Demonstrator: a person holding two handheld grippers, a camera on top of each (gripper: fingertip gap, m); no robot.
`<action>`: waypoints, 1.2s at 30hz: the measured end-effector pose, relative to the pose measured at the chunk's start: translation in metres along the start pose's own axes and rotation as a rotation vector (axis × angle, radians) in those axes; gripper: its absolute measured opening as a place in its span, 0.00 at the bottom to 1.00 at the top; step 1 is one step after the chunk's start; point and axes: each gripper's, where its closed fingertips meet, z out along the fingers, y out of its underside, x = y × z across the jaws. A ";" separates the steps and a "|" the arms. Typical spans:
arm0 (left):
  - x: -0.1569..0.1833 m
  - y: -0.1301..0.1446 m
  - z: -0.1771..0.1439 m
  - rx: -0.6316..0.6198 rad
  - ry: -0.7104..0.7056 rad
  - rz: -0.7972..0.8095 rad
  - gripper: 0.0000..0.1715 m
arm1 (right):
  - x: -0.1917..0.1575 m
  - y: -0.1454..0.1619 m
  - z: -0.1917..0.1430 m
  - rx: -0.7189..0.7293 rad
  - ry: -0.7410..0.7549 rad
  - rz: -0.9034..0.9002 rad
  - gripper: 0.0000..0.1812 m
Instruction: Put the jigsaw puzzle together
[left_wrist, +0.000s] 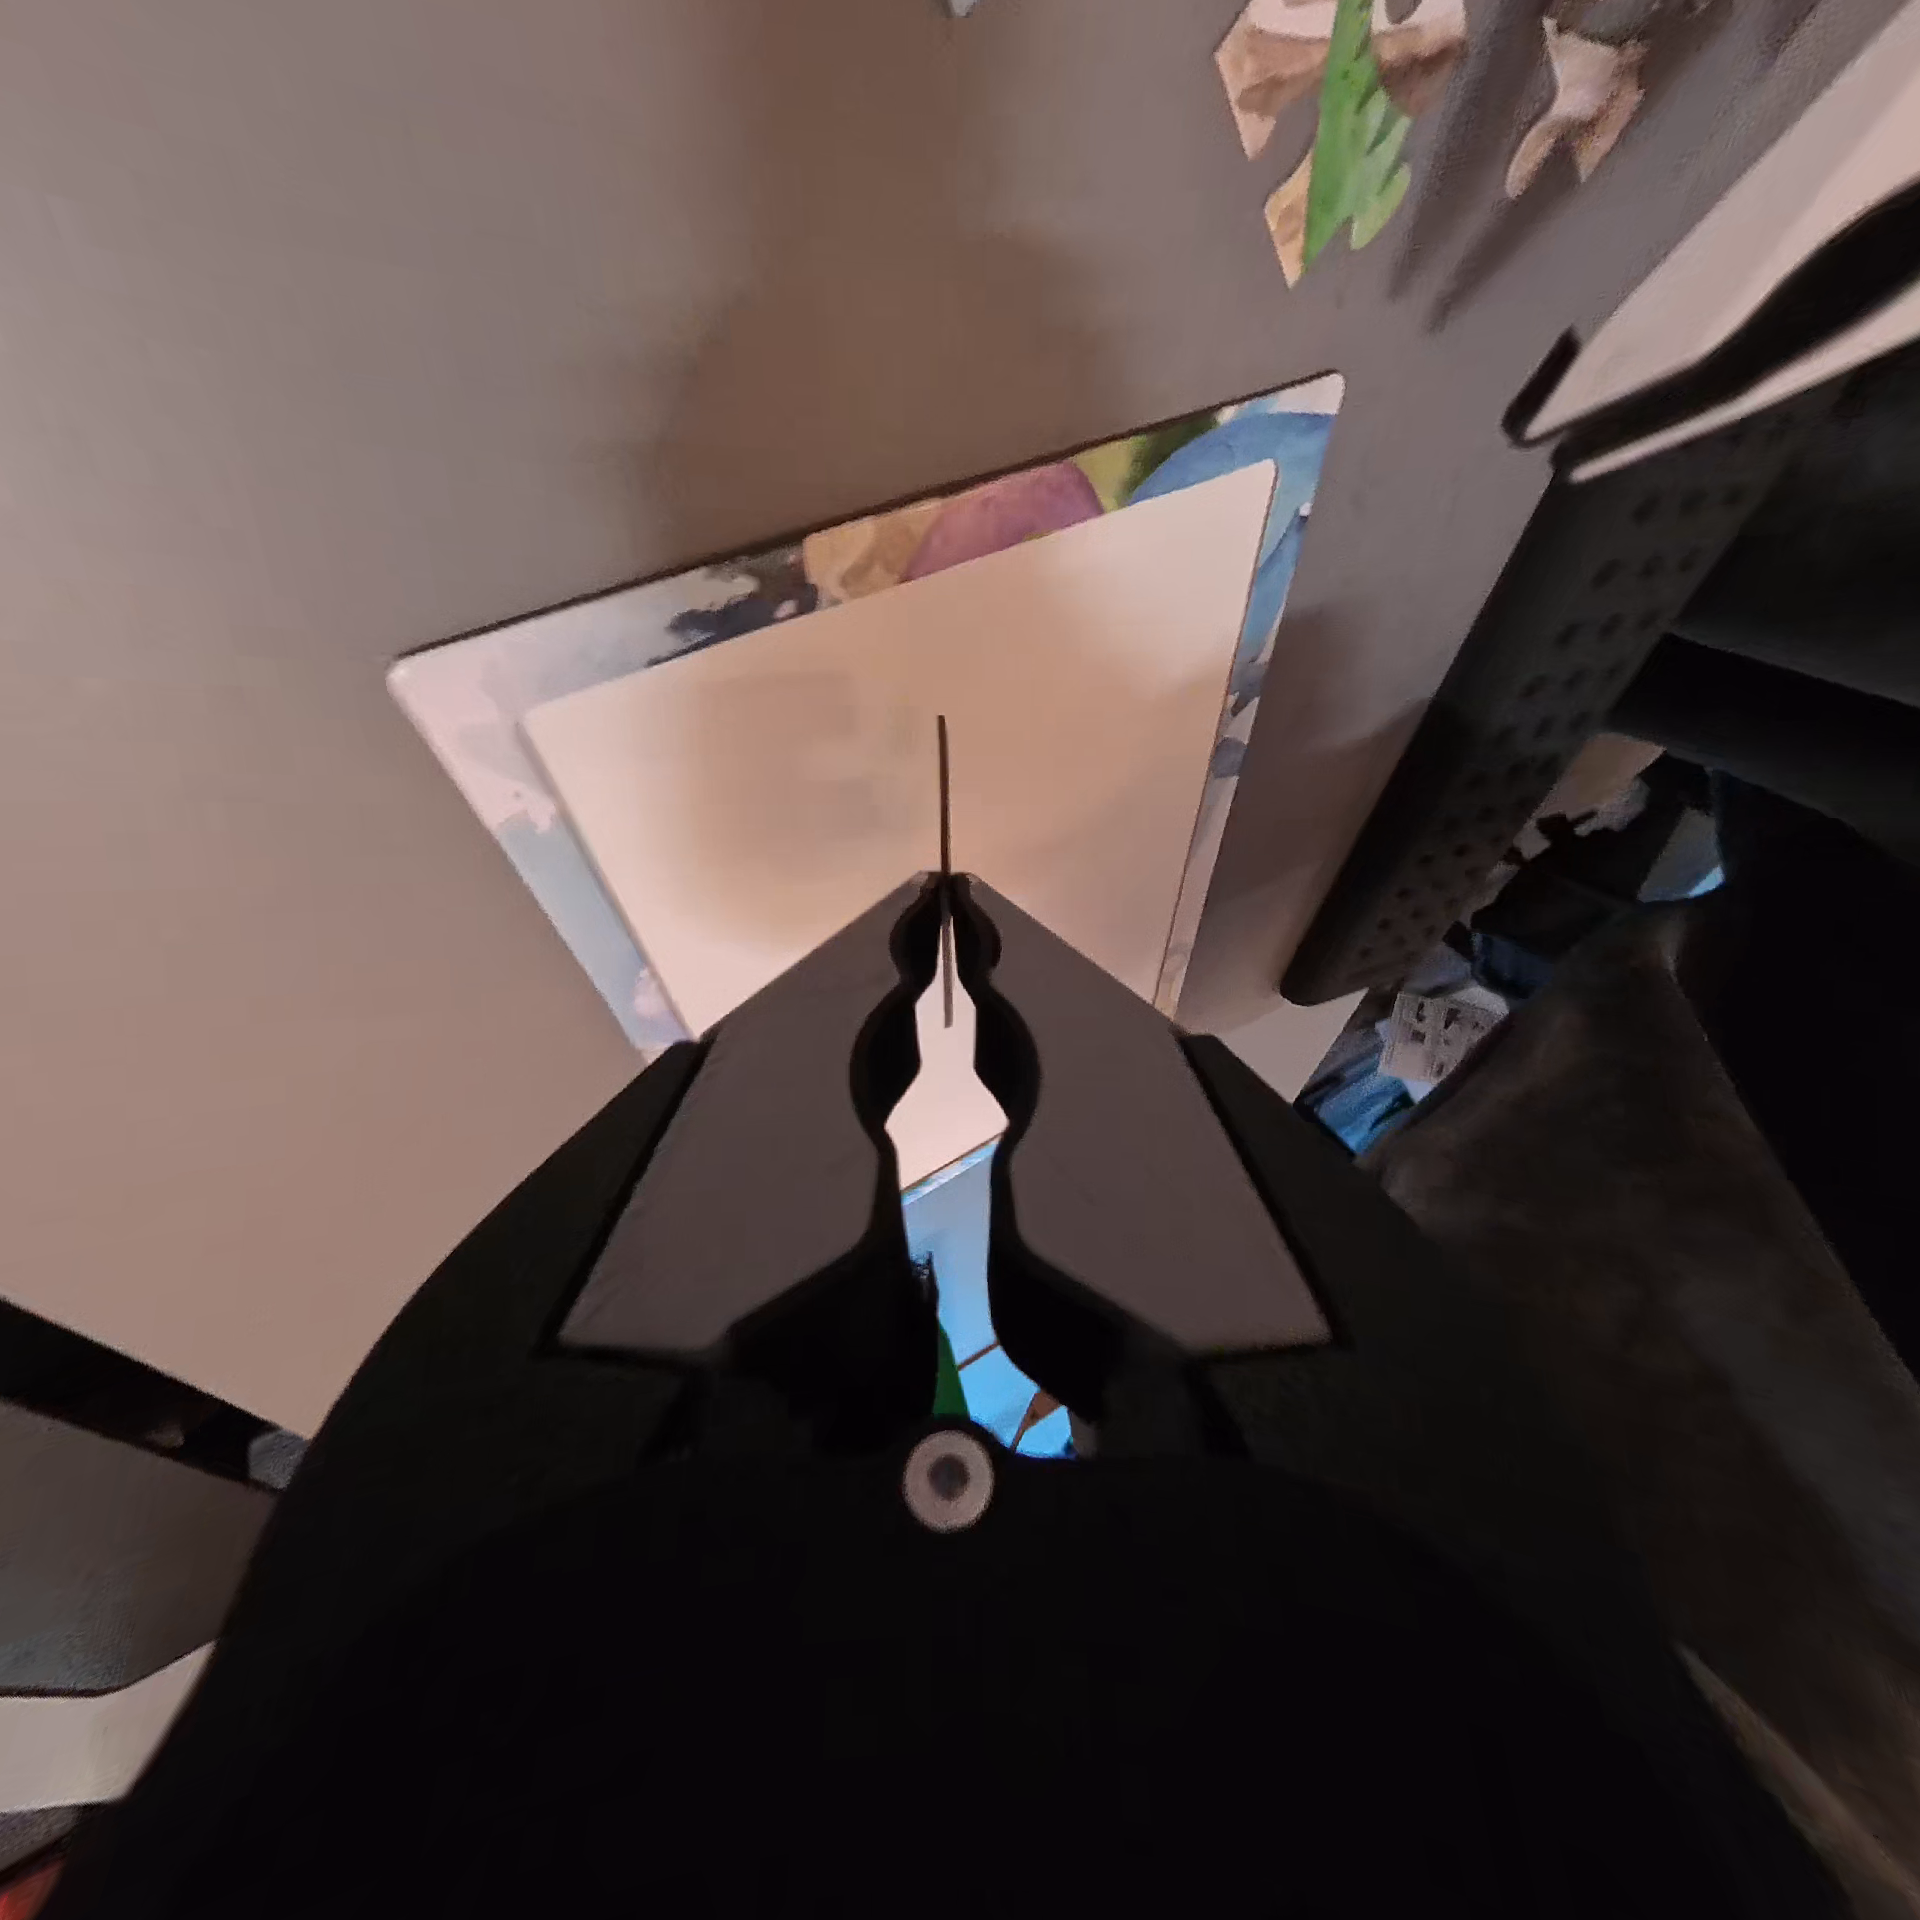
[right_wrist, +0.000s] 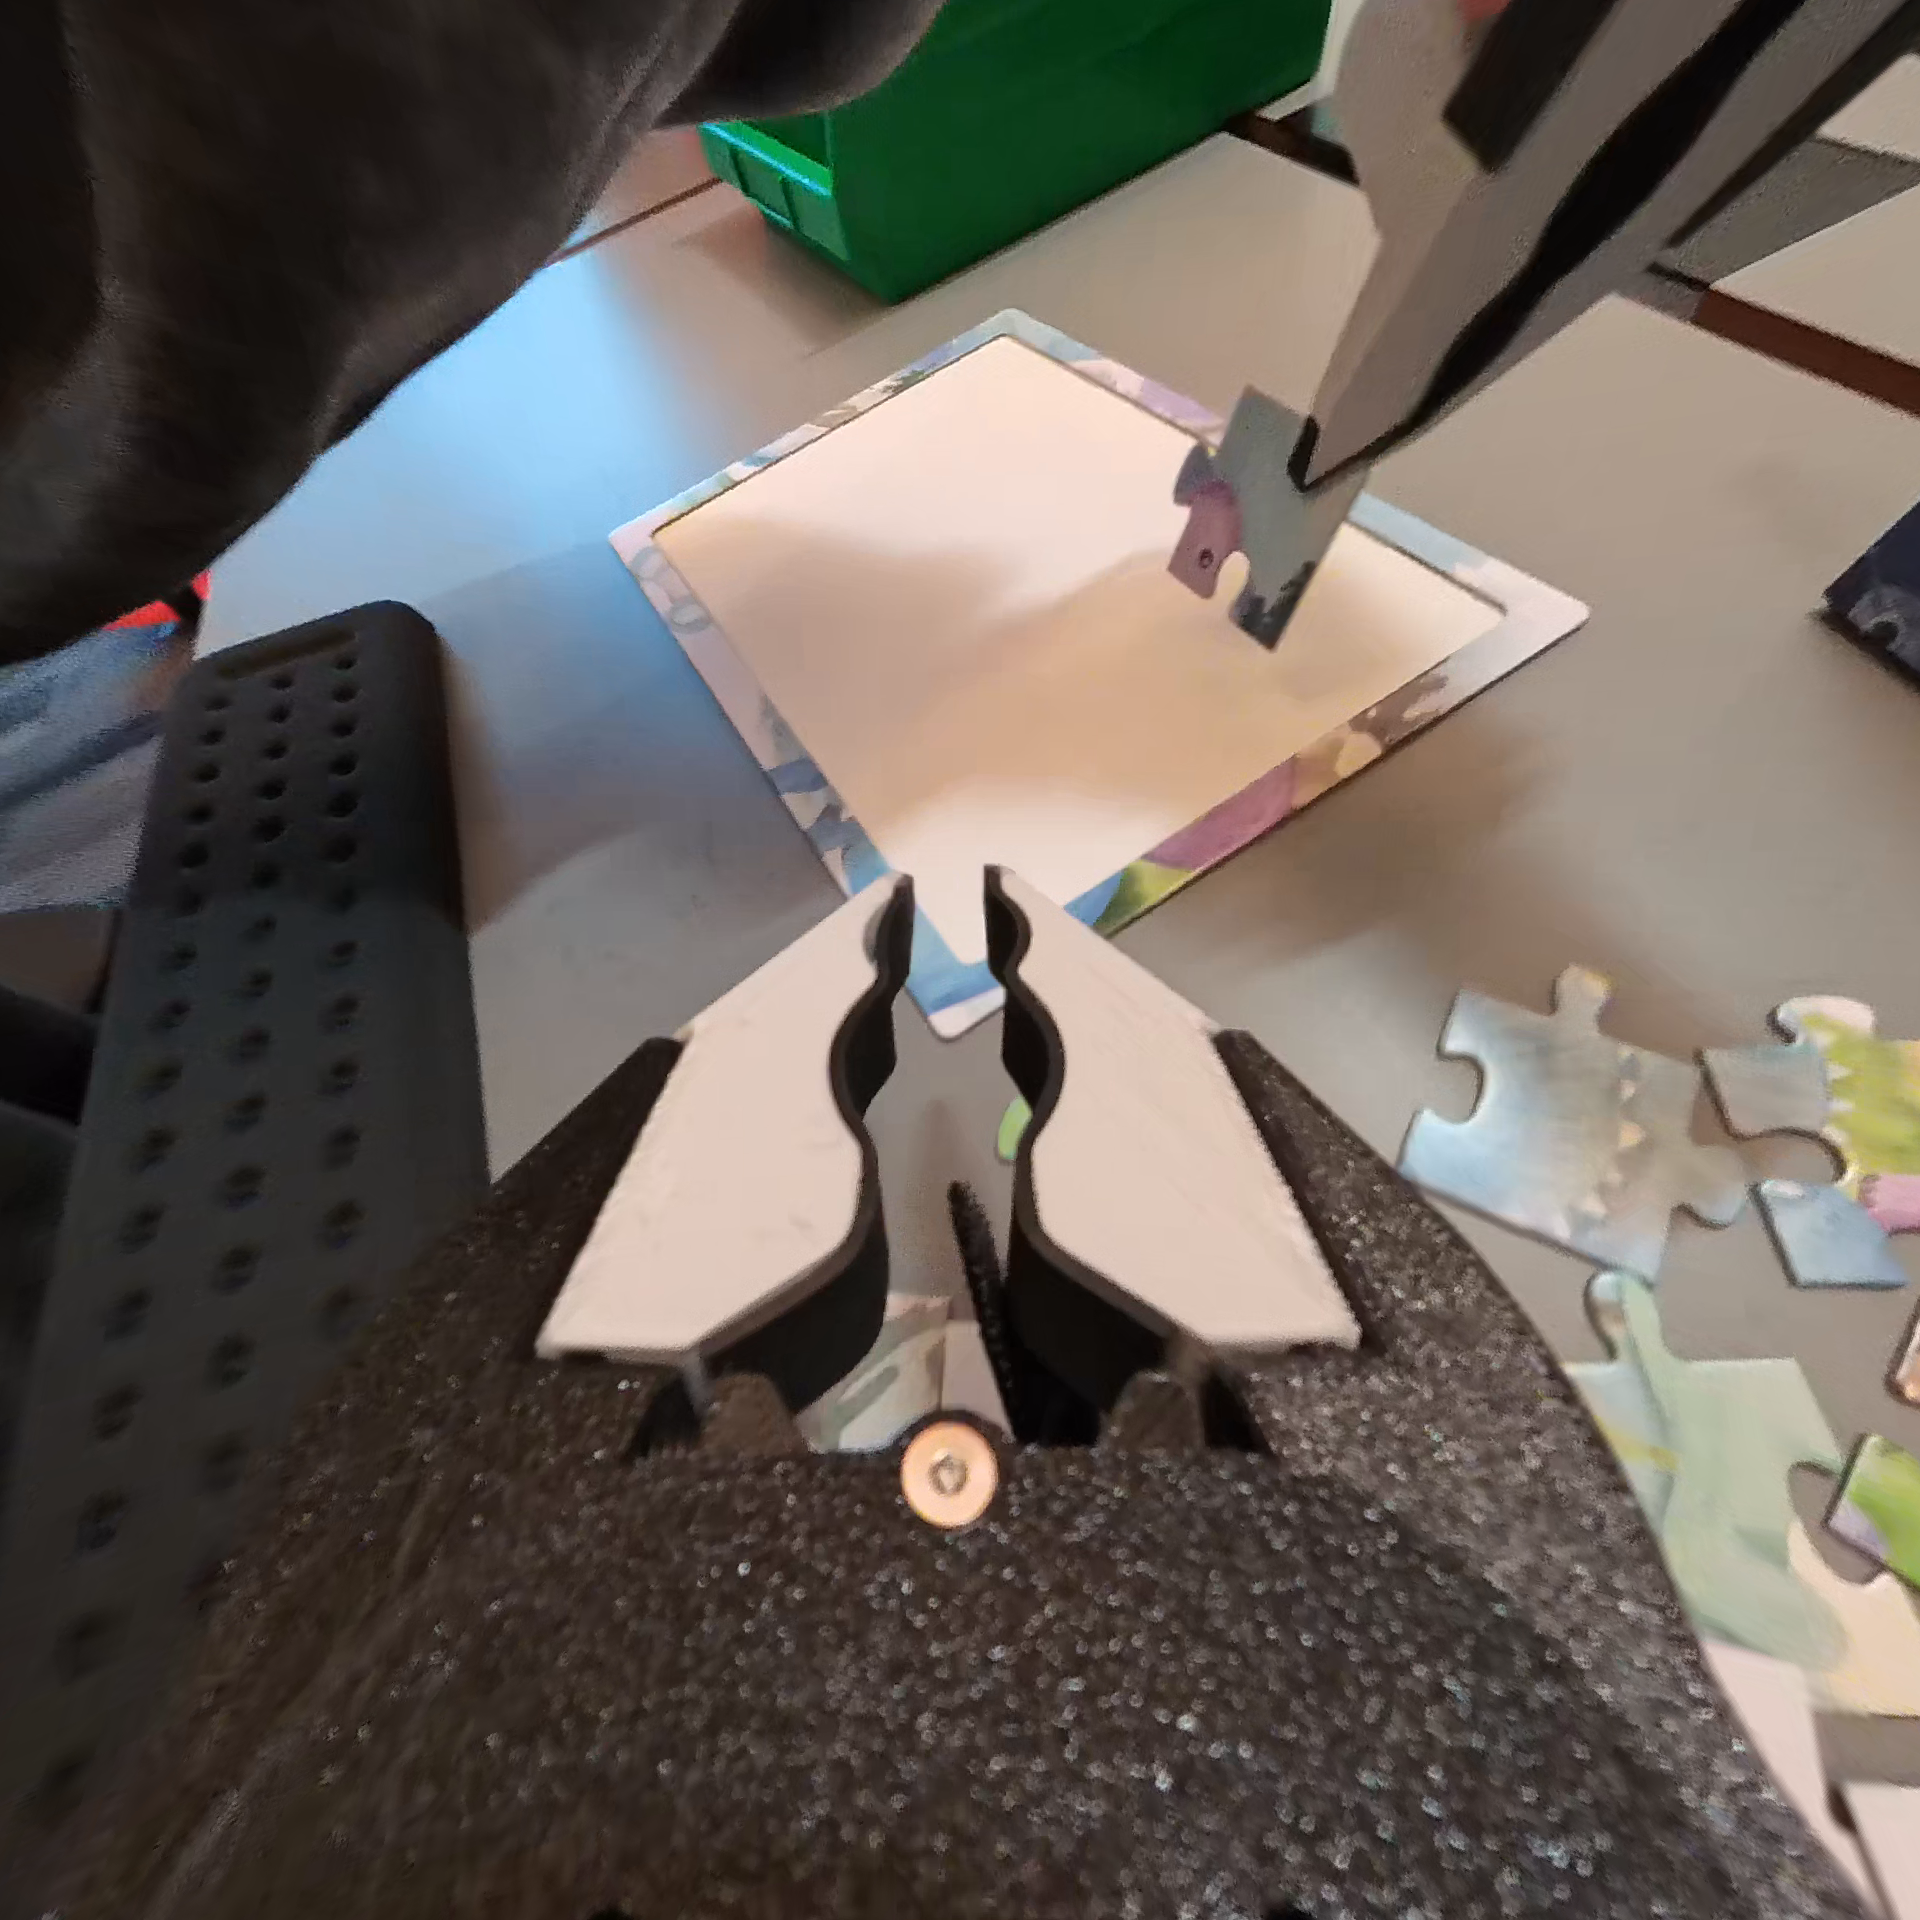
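Above puzzle tray (right_wrist: 727, 665), left gripper (left_wrist: 945, 883) pinches 1 puzzle piece (right_wrist: 1247, 520) edge-on. Right gripper (right_wrist: 948, 904) fingers slightly spread, empty. Loose pieces (right_wrist: 1558, 1132) beside tray.

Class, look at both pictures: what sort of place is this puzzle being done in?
Probably an indoor work or hobby table rather than a kitchen: a plain grey tabletop, a green plastic bin behind the empty puzzle frame, and a perforated black chair back.
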 end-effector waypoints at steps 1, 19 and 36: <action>-0.006 0.000 -0.005 0.013 -0.003 -0.020 0.01 | 0.001 -0.005 0.004 0.001 0.005 -0.010 0.07; -0.027 -0.011 -0.002 0.039 0.006 -0.062 0.01 | 0.005 -0.006 -0.001 0.021 0.036 -0.021 0.07; -0.058 -0.013 -0.002 0.073 -0.165 -0.106 0.04 | 0.008 -0.001 -0.001 0.002 0.040 -0.010 0.07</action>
